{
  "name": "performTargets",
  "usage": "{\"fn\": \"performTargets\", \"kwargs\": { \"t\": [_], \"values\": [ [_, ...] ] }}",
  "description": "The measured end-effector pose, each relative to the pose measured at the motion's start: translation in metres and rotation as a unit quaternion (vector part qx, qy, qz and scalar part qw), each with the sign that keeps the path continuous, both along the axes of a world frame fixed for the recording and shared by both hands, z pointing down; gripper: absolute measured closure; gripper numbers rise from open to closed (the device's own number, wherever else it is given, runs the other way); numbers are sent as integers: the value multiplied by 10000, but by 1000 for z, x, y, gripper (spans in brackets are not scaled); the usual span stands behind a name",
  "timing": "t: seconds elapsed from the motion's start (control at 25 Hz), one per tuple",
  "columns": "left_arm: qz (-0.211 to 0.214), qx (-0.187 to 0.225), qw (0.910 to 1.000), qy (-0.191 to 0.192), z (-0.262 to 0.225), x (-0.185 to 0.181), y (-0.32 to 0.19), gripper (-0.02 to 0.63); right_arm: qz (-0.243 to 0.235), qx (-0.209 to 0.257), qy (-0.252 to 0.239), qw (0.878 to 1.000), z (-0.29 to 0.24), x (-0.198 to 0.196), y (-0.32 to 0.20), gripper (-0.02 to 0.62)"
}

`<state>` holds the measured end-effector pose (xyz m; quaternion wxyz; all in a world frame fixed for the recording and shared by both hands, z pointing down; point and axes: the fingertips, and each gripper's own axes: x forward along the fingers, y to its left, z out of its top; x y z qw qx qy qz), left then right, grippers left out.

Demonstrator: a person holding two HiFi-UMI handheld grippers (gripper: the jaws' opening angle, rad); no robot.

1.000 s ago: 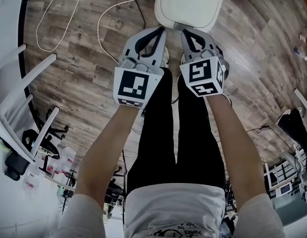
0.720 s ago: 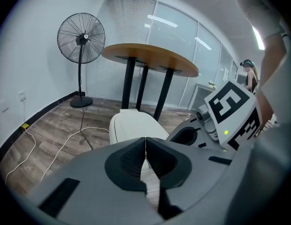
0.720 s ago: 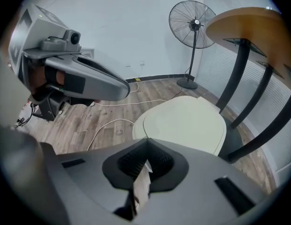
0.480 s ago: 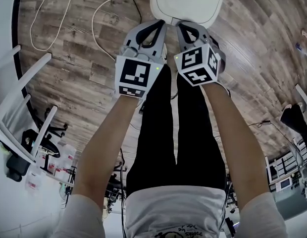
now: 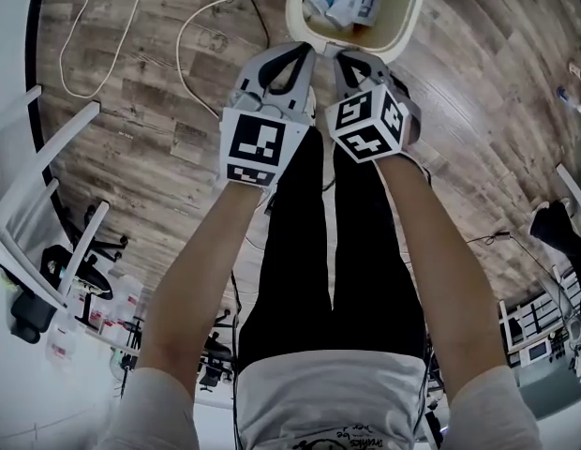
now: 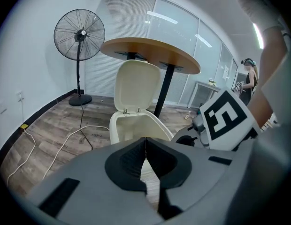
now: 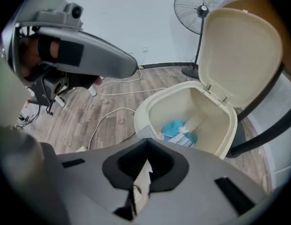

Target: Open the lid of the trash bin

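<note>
Gaping trash bin (image 5: 296, 7) (lid (image 6: 136, 86) up) fronts hand-held grippers (image 5: 295, 56) (image 5: 351, 60).

We see a cream bin (image 7: 183, 102) with a cream lid (image 7: 239, 50), and teal and white-striped rubbish (image 7: 179, 130) inside. Our left gripper (image 6: 145, 142) and right gripper (image 7: 146, 146) are grey with black pads, their cubes (image 5: 256, 148) black-and-white squares. The floor (image 5: 131, 101) is brown wood-grain, the cable (image 7: 109, 112) white, our trousers (image 5: 300, 251) black.
</note>
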<state>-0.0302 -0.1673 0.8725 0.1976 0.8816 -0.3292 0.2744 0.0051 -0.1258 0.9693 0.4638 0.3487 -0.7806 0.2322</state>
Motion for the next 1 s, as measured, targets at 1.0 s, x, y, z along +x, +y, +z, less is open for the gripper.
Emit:
{"fn": "performTargets", "kwargs": {
  "t": [1.0],
  "values": [
    [-423,805,9938,647,-251,12,-53,586,897,1615,-1577,9701,-306,42,-75,589]
  ]
}}
